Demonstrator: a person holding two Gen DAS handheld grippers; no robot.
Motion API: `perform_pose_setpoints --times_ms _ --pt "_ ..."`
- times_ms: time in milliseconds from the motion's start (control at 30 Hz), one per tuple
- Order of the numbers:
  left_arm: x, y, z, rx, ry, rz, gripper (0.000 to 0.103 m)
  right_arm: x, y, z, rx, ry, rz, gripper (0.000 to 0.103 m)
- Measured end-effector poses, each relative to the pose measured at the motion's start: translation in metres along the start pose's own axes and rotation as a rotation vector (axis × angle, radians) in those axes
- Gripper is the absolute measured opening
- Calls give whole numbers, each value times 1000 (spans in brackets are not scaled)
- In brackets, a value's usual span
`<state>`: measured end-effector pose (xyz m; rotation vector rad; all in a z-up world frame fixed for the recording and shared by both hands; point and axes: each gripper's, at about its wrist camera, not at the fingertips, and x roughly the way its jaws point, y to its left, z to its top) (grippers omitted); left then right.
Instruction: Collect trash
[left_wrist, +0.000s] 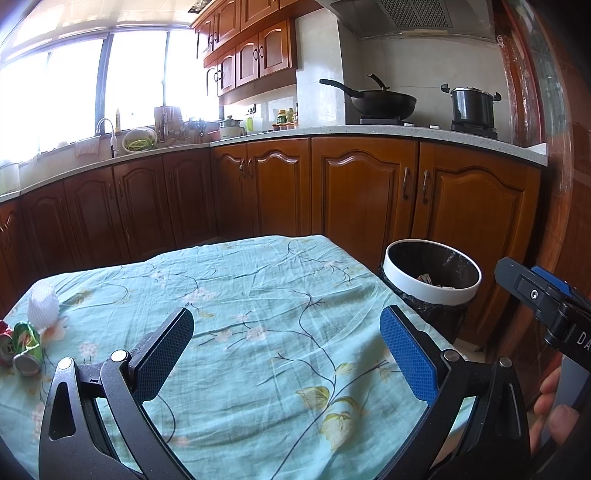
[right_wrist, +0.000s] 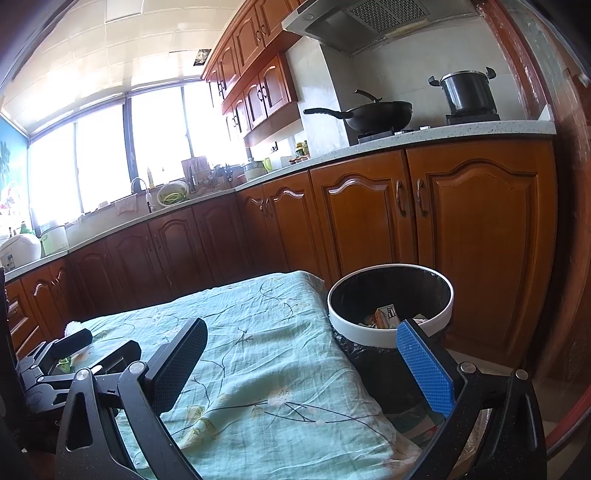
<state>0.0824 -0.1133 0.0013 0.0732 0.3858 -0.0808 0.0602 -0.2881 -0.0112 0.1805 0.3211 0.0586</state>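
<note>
A round bin (left_wrist: 432, 275) with a white rim and black liner stands on the floor off the table's right side; in the right wrist view the bin (right_wrist: 388, 334) holds a small carton (right_wrist: 386, 316) and other scraps. Crushed green and red cans (left_wrist: 23, 345) and a white foam net (left_wrist: 42, 304) lie at the table's left edge. My left gripper (left_wrist: 287, 334) hovers open over the middle of the cloth, empty. My right gripper (right_wrist: 301, 345) is open and empty over the table's right edge, its blue finger in front of the bin.
The table (left_wrist: 258, 295) wears a light green floral cloth. Wooden cabinets (left_wrist: 362, 192) and a counter with a wok (left_wrist: 380, 101) and a pot (left_wrist: 472, 105) run behind. A hand (left_wrist: 554, 410) holds the other gripper at right. A door frame (right_wrist: 569, 184) stands right.
</note>
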Motion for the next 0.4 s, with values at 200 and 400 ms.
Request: perform_pose_setpoints --times_ms 200,400 --pt "5 4 1 -1 7 -6 103 3 0 -1 3 10 5 103" --pt "10 9 1 -12 22 -16 103 10 -3 1 3 26 11 103"
